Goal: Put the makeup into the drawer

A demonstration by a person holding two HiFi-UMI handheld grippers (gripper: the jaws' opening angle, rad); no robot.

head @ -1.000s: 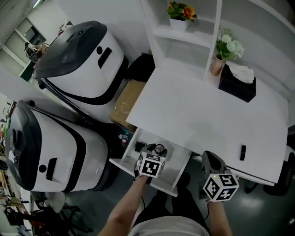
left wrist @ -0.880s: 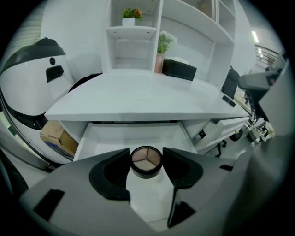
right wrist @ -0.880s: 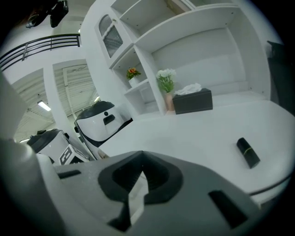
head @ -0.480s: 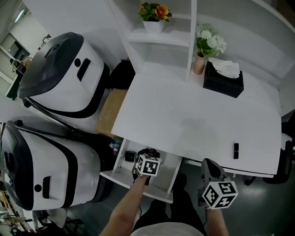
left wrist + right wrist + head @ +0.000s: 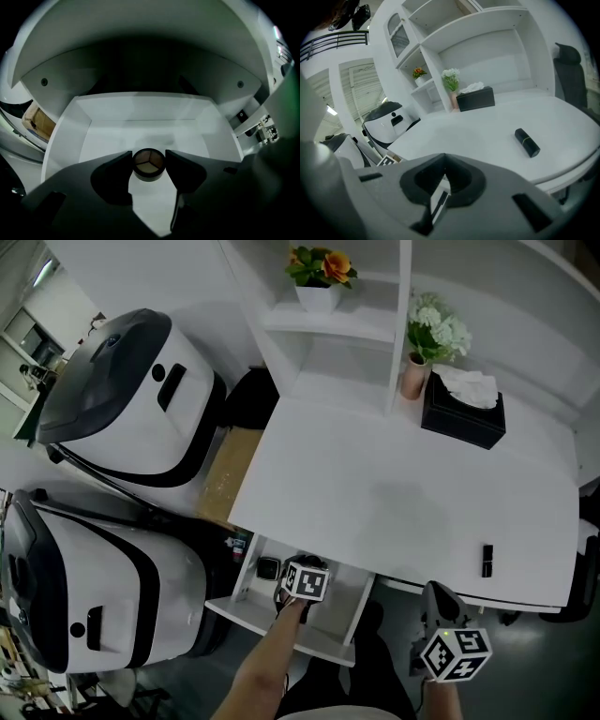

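Over the open drawer (image 5: 140,133), the left gripper (image 5: 149,159) points steeply down, clamped on the round compact (image 5: 149,164); the black lipstick tube (image 5: 527,142) lies slantwise on the desk (image 5: 394,493), ahead and right of the shut, empty right gripper (image 5: 443,180), the nearer one.

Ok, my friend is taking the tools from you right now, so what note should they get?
Left tool: shut on the round makeup compact, pointing down into the open drawer.
Right tool: shut, empty, by the front edge of the desk.
Black makeup tube: lying on the desk, on its right side near the front edge.
Done: the drawer is open, and a small dark thing already lies in its left part.
Left: let go of the compact in the drawer, then probably fetch the tube and put it in too.
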